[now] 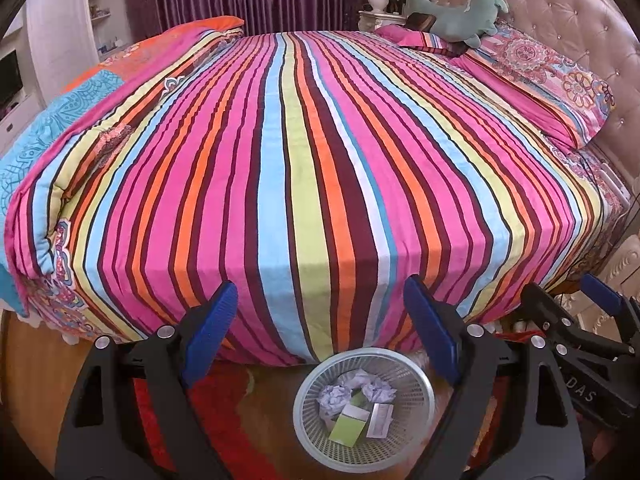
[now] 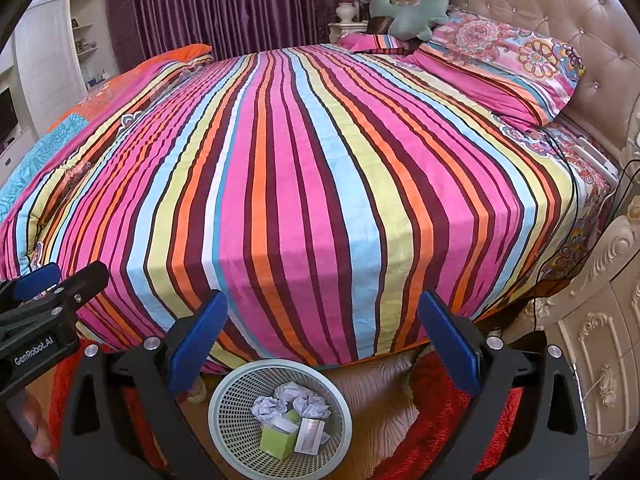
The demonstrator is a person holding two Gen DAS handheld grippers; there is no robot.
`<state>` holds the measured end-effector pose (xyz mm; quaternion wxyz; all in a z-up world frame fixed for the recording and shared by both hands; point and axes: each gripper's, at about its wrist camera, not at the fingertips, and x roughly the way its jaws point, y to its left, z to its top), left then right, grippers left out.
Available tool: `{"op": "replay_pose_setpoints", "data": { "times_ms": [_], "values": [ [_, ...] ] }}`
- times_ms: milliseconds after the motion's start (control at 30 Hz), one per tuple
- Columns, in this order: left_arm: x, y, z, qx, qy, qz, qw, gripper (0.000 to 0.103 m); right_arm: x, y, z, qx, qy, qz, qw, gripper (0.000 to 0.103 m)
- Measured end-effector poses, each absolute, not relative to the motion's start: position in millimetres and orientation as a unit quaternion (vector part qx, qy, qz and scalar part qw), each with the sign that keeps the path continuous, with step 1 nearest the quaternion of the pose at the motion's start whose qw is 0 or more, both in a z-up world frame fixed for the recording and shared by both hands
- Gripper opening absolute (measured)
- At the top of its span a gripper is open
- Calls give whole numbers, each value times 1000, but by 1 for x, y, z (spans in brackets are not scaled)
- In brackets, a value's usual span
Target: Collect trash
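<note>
Basket [image 1: 416, 376] near rim cut by frame bottom in right wrist view; its right rim partly behind left tongs [image 1: 320, 336] finger in left wrist view. Print on boxes [image 2: 294, 438] in basket too small to read. Shelf items [image 2: 82, 44] at far left too small to tell. Bed's [image 1: 312, 152] left end ran out of frame. Right tongs [image 2: 324, 348] seen only in part at left view's right edge.

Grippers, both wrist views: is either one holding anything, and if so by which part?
Nothing is held. The left gripper and right gripper are both open and empty above the basket, which already contains the trash.
</note>
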<state>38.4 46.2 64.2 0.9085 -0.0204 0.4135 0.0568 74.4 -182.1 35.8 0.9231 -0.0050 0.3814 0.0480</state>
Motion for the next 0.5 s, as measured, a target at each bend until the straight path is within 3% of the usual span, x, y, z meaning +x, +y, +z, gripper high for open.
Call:
{"op": "replay_pose_setpoints", "data": {
  "times_ms": [500],
  "values": [
    [40,48,65,-26,419,54,906,83,74,-181,36,-5,381,49,923,92]
  ]
}}
